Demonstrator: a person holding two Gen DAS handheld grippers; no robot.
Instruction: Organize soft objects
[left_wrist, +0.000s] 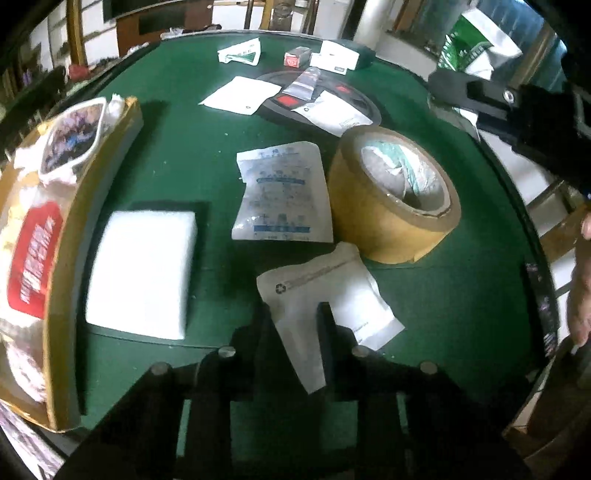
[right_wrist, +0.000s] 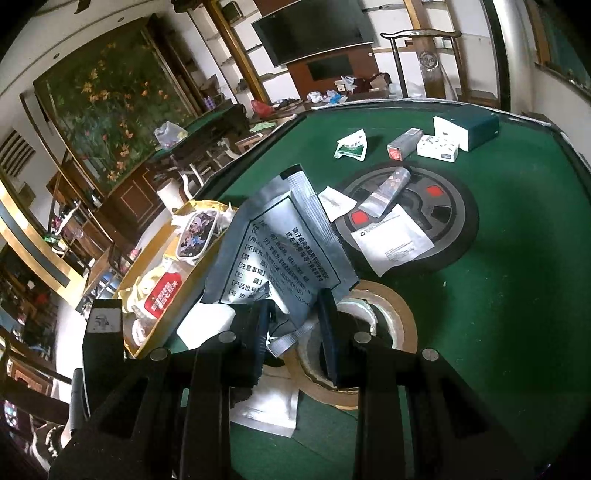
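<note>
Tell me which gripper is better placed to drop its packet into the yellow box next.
Right. The right gripper already holds the silver packet lifted beside the yellow box; the left gripper has only just pinched the white pouch at table level.

One tape roll (left_wrist: 391, 195), one white foam block (left_wrist: 142, 273), one yellow tray (left_wrist: 62, 314), two small cartons (right_wrist: 437, 147), one silver printed sachet (right_wrist: 280, 243).

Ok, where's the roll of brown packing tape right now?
The roll of brown packing tape lies flat on the green table, right of centre in the left wrist view, beside the blue-printed sachet and just beyond the white pouch.
</note>
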